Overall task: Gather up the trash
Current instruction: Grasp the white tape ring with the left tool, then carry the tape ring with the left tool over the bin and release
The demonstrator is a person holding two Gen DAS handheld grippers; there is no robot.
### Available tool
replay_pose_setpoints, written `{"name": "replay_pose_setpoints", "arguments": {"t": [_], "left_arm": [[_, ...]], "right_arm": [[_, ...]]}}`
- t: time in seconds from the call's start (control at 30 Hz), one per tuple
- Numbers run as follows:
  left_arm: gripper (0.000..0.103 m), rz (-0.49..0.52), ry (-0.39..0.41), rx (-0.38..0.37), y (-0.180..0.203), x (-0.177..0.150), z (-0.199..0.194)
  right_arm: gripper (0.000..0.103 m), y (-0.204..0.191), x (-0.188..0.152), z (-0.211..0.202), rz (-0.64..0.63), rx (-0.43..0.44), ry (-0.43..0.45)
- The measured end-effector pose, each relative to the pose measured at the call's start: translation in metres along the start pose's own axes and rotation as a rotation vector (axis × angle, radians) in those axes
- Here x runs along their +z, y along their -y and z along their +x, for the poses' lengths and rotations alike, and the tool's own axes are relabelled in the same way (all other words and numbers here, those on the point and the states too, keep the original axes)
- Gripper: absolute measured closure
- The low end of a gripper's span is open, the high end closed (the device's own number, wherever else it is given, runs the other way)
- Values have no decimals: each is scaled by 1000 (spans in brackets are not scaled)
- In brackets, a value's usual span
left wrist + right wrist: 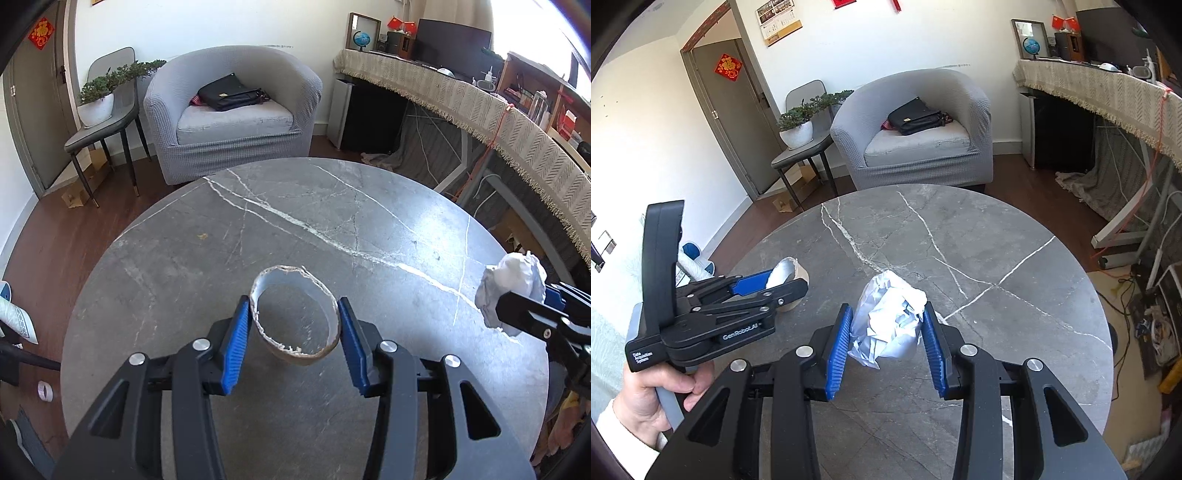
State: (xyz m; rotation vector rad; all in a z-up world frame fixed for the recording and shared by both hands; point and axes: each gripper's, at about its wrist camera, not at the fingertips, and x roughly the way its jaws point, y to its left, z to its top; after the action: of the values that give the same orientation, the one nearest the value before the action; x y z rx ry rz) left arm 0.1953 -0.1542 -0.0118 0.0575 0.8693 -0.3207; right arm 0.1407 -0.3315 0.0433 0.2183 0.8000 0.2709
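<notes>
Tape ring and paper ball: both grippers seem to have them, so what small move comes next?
Probably lift both straight up off the table. The left gripper pads flank the cardboard tape ring, and the right gripper pinches the crumpled paper. No bin is in view.

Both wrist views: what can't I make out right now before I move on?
- A trash bin: in neither view.
- Left hand-held gripper on the cardboard ring: pad contact unclear.
- Crumpled paper in the right hand-held gripper: underside hidden, so lifted or resting on the table is unclear.
</notes>
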Motion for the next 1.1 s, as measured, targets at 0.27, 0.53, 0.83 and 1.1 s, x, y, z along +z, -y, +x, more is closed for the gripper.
{"name": "replay_pose_setpoints", "arguments": {"t": [0.27,0.53,0.83,1.1], "left_arm": [[54,-63,23,24,-43,-30,-38],[54,-153,27,70,-104,-57,-66],[54,-237,27,132,-170,-82,-91],[54,-287,6,166,-215,-108,-101]], "right_arm": [[65,-43,2,13,-71,75,-22],[65,-101,4,38,-147,157,-59],[65,-188,3,67,-251,236,-92],[65,-256,0,90,-326,293,-113]]}}
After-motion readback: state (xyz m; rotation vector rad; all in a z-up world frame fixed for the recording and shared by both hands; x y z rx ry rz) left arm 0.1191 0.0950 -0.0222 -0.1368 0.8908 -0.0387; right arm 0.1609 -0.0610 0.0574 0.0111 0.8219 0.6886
